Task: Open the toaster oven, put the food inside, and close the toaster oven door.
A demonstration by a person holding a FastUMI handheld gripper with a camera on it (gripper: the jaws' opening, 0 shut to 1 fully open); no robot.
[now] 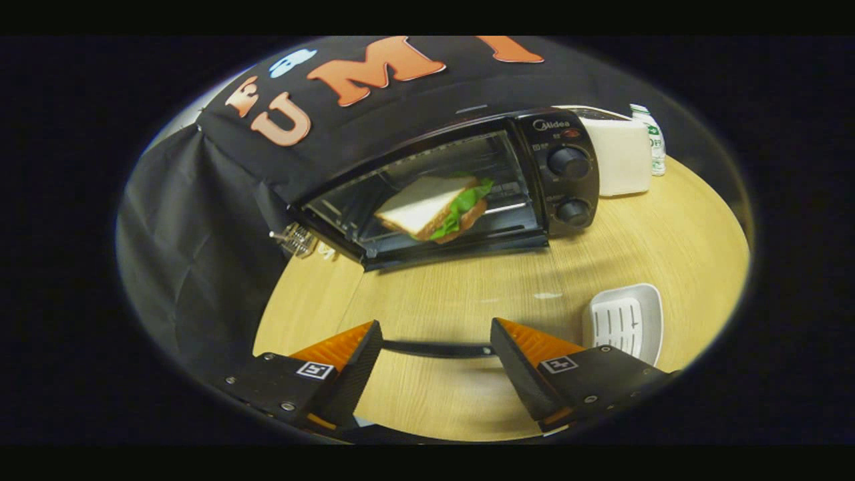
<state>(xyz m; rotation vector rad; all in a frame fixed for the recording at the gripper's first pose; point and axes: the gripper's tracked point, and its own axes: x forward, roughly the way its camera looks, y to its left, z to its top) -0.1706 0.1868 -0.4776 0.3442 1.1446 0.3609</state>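
Gripper view: gripper fingers spread wide, holding nothing; sandwich is seen inside the toaster oven, well beyond the jaws.

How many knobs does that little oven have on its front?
2. The upper knob and the lower knob sit one above the other on the toaster oven control panel, right of the sandwich inside. The gripper is open, well short of the oven.
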